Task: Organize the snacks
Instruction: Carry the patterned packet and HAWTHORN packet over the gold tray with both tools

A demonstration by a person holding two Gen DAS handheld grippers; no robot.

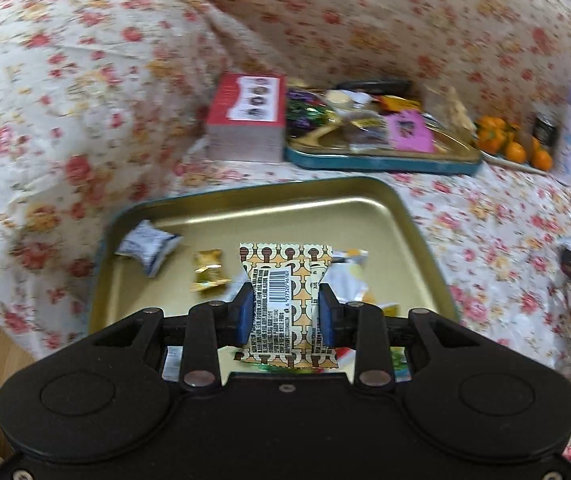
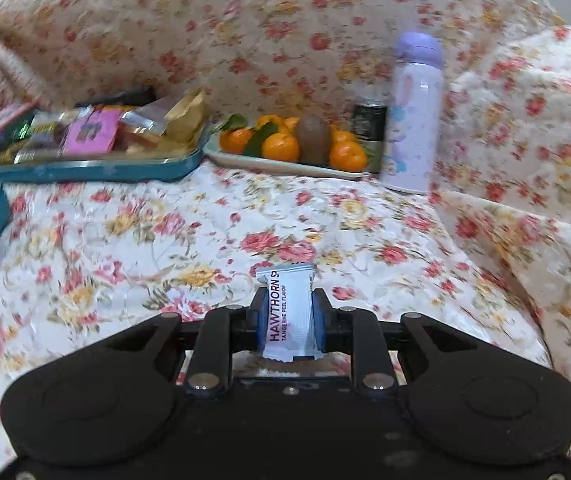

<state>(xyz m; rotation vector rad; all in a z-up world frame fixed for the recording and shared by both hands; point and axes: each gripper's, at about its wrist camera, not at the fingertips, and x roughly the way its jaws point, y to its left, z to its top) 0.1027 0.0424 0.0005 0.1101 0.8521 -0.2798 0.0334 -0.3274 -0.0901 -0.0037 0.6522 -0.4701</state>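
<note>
Left wrist view: the left gripper (image 1: 286, 312) is clamped on a patterned snack packet (image 1: 285, 300) with a barcode, held upright between the blue pads at lower centre of the frame. Beneath and beyond it lies a gold tray (image 1: 365, 208) with a teal rim, carrying a blue-white sachet (image 1: 147, 246) at its left, a gold-wrapped candy (image 1: 207, 270) just right of that, and further wrappers partly hidden behind the fingers. At upper centre stand a red box (image 1: 247, 116) and, touching its right side, a teal tin of snacks (image 1: 381, 162). Tangerines (image 1: 509, 140) sit at the right edge.

Right wrist view: the right gripper (image 2: 288, 320) is closed on a white packet (image 2: 291, 312) printed "HAWTHORN", held upright at lower centre above the floral sofa cover (image 2: 125, 232). The teal tin of snacks appears at upper left. Just right of it, a plate of tangerines (image 2: 285, 166). A lilac bottle (image 2: 415, 112) stands at upper right, with a dark jar (image 2: 369, 120) between it and the fruit.
</note>
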